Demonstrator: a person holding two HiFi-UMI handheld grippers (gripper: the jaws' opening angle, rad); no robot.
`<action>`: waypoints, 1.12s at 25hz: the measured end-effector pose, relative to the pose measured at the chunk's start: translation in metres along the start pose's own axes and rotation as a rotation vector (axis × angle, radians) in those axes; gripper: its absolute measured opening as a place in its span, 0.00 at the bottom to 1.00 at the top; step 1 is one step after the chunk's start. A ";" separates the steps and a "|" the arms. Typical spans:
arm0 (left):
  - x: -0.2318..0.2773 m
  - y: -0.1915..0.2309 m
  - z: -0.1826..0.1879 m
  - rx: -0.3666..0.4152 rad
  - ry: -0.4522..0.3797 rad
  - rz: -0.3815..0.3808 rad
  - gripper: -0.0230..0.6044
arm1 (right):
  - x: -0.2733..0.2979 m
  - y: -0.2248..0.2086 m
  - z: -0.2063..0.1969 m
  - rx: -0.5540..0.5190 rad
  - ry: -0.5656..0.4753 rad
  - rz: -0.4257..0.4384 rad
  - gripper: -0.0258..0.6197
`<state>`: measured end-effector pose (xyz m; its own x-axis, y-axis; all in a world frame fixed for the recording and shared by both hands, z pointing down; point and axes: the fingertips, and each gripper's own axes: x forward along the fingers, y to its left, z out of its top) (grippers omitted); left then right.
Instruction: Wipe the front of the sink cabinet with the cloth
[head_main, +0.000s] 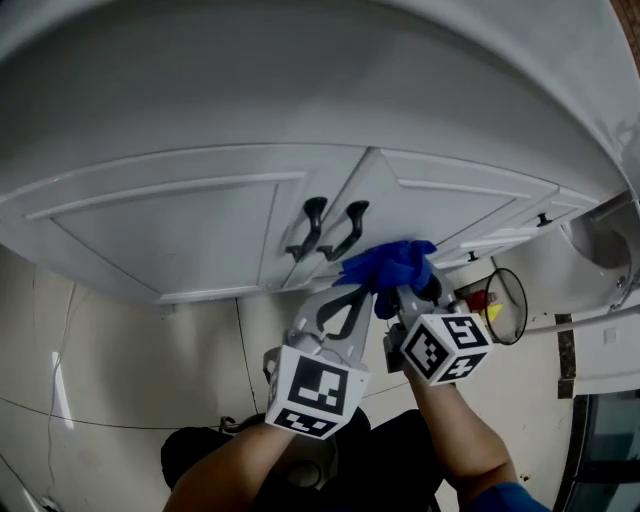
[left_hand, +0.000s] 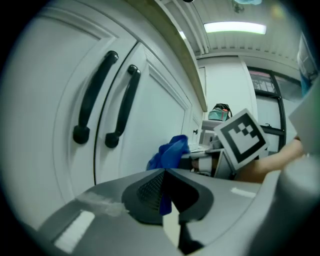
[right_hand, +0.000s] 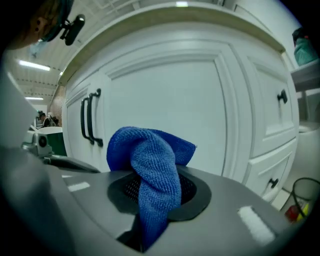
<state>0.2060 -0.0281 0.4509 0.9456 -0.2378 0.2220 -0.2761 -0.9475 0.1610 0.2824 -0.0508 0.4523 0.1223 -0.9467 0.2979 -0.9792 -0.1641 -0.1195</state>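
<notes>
The white sink cabinet (head_main: 200, 215) has two doors with black handles (head_main: 330, 228) at their meeting edge. A blue cloth (head_main: 392, 262) is bunched against the right door just right of the handles. My right gripper (head_main: 408, 292) is shut on the cloth (right_hand: 150, 170), which bulges out of its jaws in front of the door (right_hand: 170, 105). My left gripper (head_main: 354, 292) sits close beside it on the left, jaws shut, with a thin blue strip of the cloth (left_hand: 164, 200) pinched between its pads. The cloth's bulk (left_hand: 170, 151) shows just past the left gripper (left_hand: 165, 175).
Drawers with small black knobs (right_hand: 283, 96) flank the doors on the right. A round wire basket (head_main: 507, 305) with red and yellow items stands on the tiled floor (head_main: 120, 370) to the right. A dark object (head_main: 200, 455) lies near my feet.
</notes>
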 end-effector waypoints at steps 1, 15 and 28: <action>0.003 0.001 -0.005 0.008 0.014 0.006 0.05 | 0.007 0.001 -0.014 0.025 0.035 0.025 0.17; 0.015 0.010 -0.039 -0.027 0.122 0.059 0.05 | 0.036 -0.033 -0.126 0.333 0.386 0.006 0.18; 0.019 0.017 -0.031 -0.030 0.116 0.070 0.05 | 0.017 -0.036 -0.102 0.391 0.374 0.023 0.18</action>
<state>0.2138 -0.0421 0.4876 0.8980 -0.2756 0.3431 -0.3478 -0.9221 0.1696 0.3033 -0.0324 0.5587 -0.0347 -0.7996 0.5995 -0.8391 -0.3025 -0.4521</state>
